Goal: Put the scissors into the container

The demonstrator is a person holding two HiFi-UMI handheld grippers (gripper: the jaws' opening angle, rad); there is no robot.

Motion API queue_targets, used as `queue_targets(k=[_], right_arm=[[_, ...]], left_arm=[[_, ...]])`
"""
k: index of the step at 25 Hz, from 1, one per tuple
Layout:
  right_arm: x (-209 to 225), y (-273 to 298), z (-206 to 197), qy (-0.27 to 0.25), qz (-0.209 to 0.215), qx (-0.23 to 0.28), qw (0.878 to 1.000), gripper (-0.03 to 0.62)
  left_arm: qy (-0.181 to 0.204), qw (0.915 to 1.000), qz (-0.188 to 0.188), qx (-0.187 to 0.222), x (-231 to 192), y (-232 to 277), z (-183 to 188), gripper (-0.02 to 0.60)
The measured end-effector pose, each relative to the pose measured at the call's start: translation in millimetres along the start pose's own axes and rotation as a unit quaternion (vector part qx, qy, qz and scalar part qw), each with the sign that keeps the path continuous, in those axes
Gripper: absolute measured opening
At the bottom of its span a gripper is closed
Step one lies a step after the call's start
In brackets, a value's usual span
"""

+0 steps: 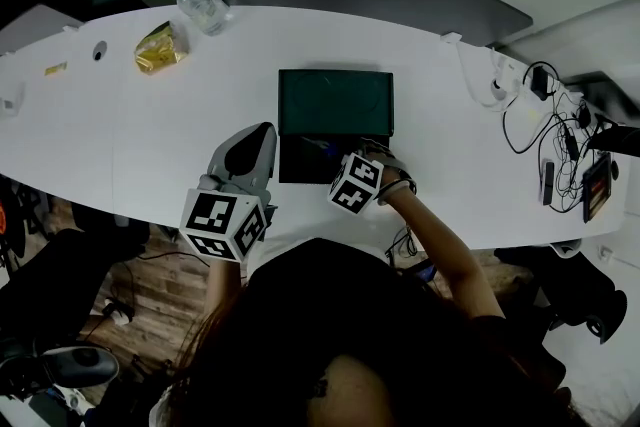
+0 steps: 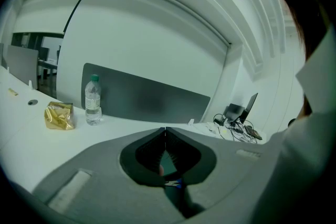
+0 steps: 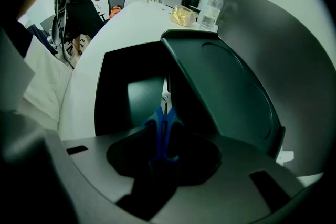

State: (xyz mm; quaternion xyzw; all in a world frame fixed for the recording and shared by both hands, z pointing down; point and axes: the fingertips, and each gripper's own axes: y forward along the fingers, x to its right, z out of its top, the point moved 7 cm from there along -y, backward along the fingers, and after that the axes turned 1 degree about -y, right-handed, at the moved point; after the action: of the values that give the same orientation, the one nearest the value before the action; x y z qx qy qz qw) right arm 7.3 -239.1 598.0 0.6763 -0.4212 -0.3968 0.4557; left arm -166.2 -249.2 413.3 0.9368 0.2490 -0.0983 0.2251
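1. We look down on a long white bench [image 1: 150, 135]. A dark green container [image 1: 300, 160] sits near its front edge, and the container's lid [image 1: 335, 102] stands open on the far side.
2. The right gripper [image 1: 372, 155] hangs over the open container with its jaws wide apart. The blue-handled scissors [image 3: 163, 131] stand between the jaws, handles nearest the gripper and blades pointing into the container. The pads do not appear to press on the handles.
3. The left gripper [image 2: 166, 129] is just left of the container, above the bench's front edge. Its jaw tips meet and hold nothing.
4. Far back on the left, a water bottle [image 1: 203, 10] stands near a gold packet [image 1: 160, 48].
5. Cables [image 1: 545, 130] lie tangled at the bench's right end.
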Motion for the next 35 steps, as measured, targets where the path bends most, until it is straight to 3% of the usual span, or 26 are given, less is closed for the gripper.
queue_targets(k=[5,19,35], right_arm=[[1,-5,-3,0.004,-0.007,0.005,1.000,0.127],[4,-40,-6,0.086,-0.028,0.069,0.994,0.124],[-2,-93,-14,0.170,-0.070,0.156,0.970,0.100]], left_arm=[[0.005,1.0000,-0.001,0.000,5,-2,0,0.012],[0.022,0.9997,-0.002,0.007,22,-14,1,0.012],[0.035,0.9990,0.015,0.023,57,-46,0,0.012]])
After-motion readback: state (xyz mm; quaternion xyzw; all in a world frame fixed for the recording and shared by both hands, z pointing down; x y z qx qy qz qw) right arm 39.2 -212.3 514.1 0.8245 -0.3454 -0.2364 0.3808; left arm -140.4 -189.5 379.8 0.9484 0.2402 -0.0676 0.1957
